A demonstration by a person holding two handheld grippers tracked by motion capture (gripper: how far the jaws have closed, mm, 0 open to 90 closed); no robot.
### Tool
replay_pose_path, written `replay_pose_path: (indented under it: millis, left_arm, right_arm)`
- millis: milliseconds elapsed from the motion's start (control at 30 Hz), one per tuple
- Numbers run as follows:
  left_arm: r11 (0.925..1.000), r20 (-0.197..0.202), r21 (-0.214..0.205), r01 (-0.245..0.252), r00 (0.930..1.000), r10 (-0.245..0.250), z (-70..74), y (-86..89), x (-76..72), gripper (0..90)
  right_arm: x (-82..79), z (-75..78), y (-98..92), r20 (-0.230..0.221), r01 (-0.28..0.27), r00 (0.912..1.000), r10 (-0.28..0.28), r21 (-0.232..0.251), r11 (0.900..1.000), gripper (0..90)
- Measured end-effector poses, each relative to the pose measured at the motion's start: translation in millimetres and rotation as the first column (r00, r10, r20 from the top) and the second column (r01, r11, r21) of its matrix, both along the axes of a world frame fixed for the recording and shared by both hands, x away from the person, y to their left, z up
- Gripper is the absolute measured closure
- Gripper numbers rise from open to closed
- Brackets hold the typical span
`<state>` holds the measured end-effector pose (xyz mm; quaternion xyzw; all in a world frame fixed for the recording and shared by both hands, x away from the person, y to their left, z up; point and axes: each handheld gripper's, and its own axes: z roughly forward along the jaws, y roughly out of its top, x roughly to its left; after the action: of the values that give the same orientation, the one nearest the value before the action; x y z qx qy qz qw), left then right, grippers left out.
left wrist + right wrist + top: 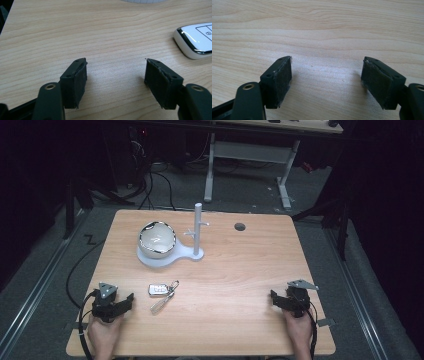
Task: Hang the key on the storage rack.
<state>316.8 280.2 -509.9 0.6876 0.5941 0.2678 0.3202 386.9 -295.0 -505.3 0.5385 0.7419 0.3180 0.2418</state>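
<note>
Two grippers rest low at the near edge of the wooden table [240,270], one in each hand, both with jaws spread wide and gripping nothing. A white car key fob [157,290] with a metal ring lies on the table just right of the left gripper [131,298], apart from it, and well away from the right gripper [273,296]. Its button markings are too small to read. Farther back a shiny bowl [157,239] sits on a white stand [197,232].
</note>
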Motion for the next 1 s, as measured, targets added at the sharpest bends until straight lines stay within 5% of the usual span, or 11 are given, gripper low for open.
replay_pose_path:
  millis: [1000]
  left_arm:
    - [0.9999,-0.007,-0.003,0.011,0.9999,-0.011,-0.1,-1.3,0.1,28.4]
  right_arm:
    - [-0.2,0.0,0.0,0.000,0.000,1.0000,0.000,0.000,1.0000,24.6]
